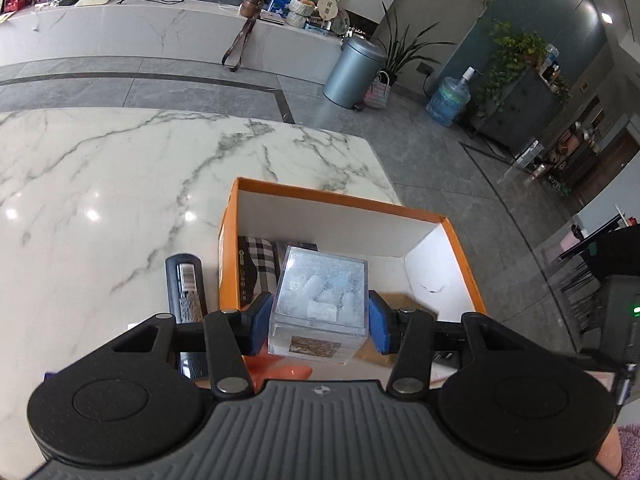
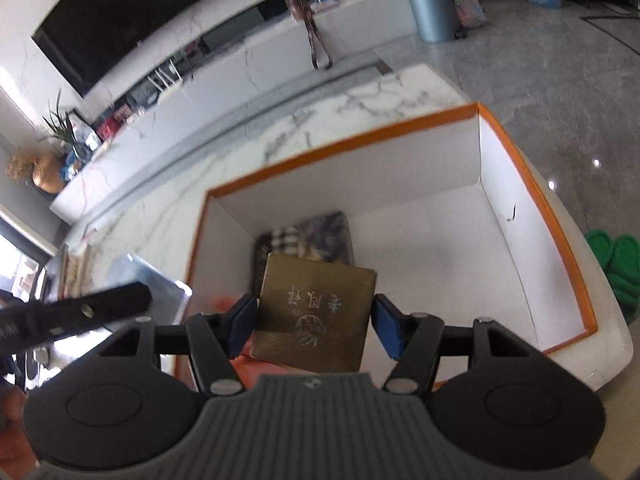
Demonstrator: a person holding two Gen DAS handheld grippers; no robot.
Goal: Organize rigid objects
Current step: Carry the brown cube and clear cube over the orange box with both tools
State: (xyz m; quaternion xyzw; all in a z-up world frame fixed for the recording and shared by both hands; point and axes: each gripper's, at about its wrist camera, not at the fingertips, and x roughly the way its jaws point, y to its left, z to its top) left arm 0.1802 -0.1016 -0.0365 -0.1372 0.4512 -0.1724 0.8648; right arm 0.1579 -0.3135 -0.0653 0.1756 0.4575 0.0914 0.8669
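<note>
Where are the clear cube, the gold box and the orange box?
clear cube [image 1: 320, 300]: left wrist view, frosted top face.
gold box [image 2: 314, 316]: right wrist view, printed top face.
orange box [image 2: 532, 184]: right wrist view, right rim.

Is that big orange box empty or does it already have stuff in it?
Not empty: the orange box holds a plaid-patterned item against its left wall; most of its white floor is bare.

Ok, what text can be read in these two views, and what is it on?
"老凤祥" (probably; it is upside down in this view): gold box.
Barcode label on the black bar-shaped item: too small to read.
Small logo on the dark box inside the orange box: too small to read.
Clear box: picture label, no legible words.
</note>
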